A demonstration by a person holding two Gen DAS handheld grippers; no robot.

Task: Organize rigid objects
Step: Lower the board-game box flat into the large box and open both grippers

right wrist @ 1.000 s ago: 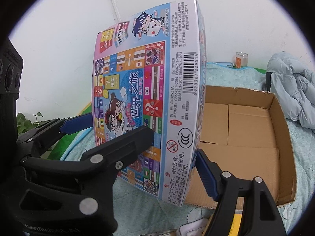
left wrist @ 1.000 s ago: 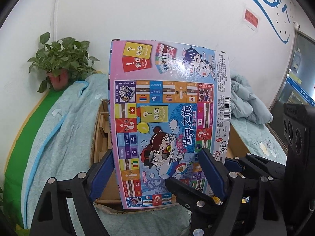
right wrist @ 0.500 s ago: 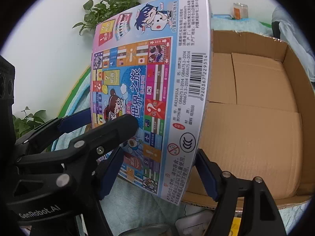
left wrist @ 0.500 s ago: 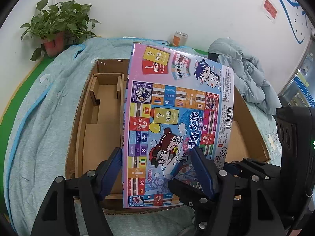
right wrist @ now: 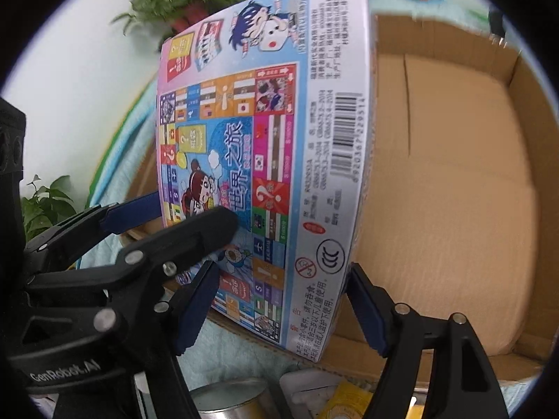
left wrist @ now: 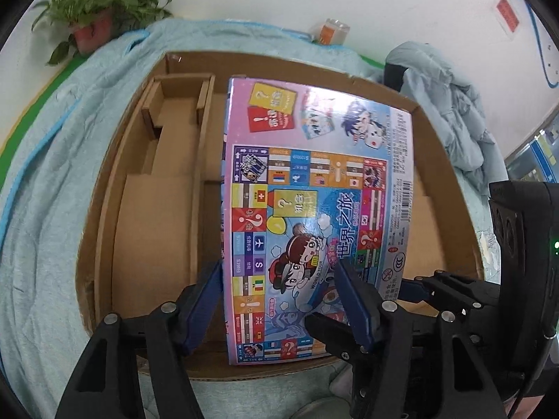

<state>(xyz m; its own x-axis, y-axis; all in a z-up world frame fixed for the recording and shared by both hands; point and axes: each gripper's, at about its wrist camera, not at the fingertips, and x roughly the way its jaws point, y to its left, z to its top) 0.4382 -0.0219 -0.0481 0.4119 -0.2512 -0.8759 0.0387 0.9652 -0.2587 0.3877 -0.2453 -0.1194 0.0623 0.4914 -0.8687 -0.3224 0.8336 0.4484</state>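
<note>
A flat, colourful board game box [left wrist: 314, 209] [right wrist: 265, 139] hangs tilted over the right, wide compartment of an open cardboard carton [left wrist: 101, 209] [right wrist: 524, 87]. Its lower edge is near the carton's front wall. My left gripper [left wrist: 279, 296] [right wrist: 188, 213] has its jaws closing on the box's left edge, with one finger lying on the printed face and the other against that edge. My right gripper [right wrist: 279, 300] is shut on the box's lower right corner, a pad on each side. One of its fingers [left wrist: 429, 286] shows at the right of the left wrist view.
Cardboard dividers [left wrist: 202, 132] split off narrow compartments on the carton's left. The carton lies on a teal blanket [left wrist: 42, 209]. Behind it are a potted plant [left wrist: 94, 10], a small jar [left wrist: 332, 31] and a crumpled jacket [left wrist: 447, 104]. A metal tin [right wrist: 230, 398] sits below the box.
Both grippers have tipped downward and lowered the game box toward the carton, whose floor now fills both views. The left gripper's fingers have drawn closer together around the box.
</note>
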